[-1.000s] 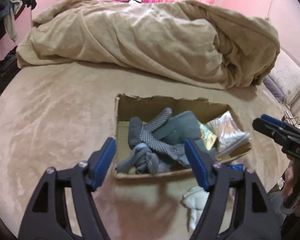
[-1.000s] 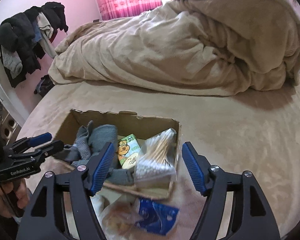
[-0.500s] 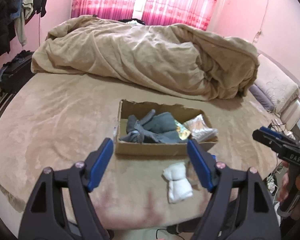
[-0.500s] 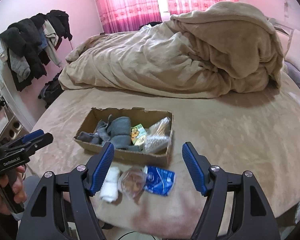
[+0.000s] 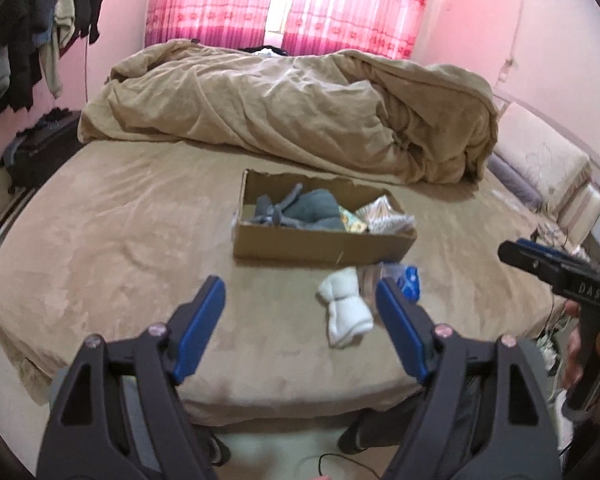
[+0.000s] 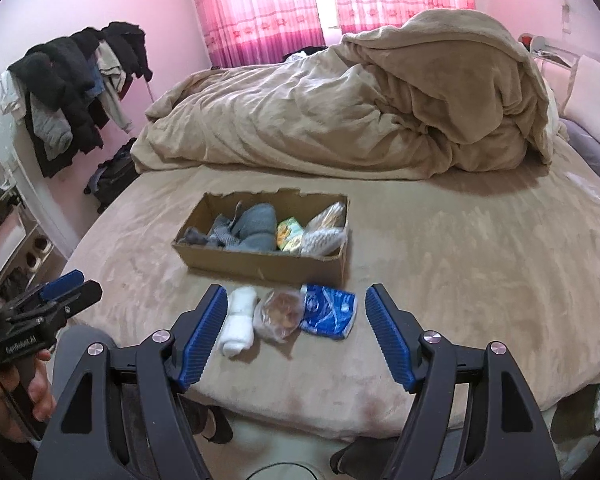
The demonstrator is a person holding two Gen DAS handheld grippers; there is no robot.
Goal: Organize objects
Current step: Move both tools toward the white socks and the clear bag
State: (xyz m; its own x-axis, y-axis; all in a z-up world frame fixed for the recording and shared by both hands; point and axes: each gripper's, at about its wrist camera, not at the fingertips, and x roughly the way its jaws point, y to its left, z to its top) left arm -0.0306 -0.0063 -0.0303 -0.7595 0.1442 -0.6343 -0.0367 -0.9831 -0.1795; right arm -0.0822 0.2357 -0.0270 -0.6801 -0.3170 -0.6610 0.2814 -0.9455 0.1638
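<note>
An open cardboard box (image 5: 320,246) (image 6: 260,266) sits on the beige bed. It holds grey gloves (image 5: 304,210) (image 6: 248,228), a green packet (image 6: 289,234) and a clear bag of cotton swabs (image 6: 324,236). In front of the box lie a rolled white sock (image 5: 344,312) (image 6: 238,322), a clear bag with something brown inside (image 6: 280,314) and a blue packet (image 6: 330,310). My left gripper (image 5: 299,282) hangs open above the bed's near edge, nothing between its fingers. My right gripper (image 6: 297,289) is open too, back from the three loose items and touching none.
A crumpled beige duvet (image 5: 300,112) fills the far half of the bed. Dark clothes hang on a rack (image 6: 72,92) at the left, with a black bag (image 6: 112,176) on the floor below. Pillows (image 5: 540,160) lie at the right. The bed's front edge is just under the grippers.
Both grippers have drawn back and upward from the box, which now looks smaller and farther. The sock, clear bag and blue packet have come fully into view.
</note>
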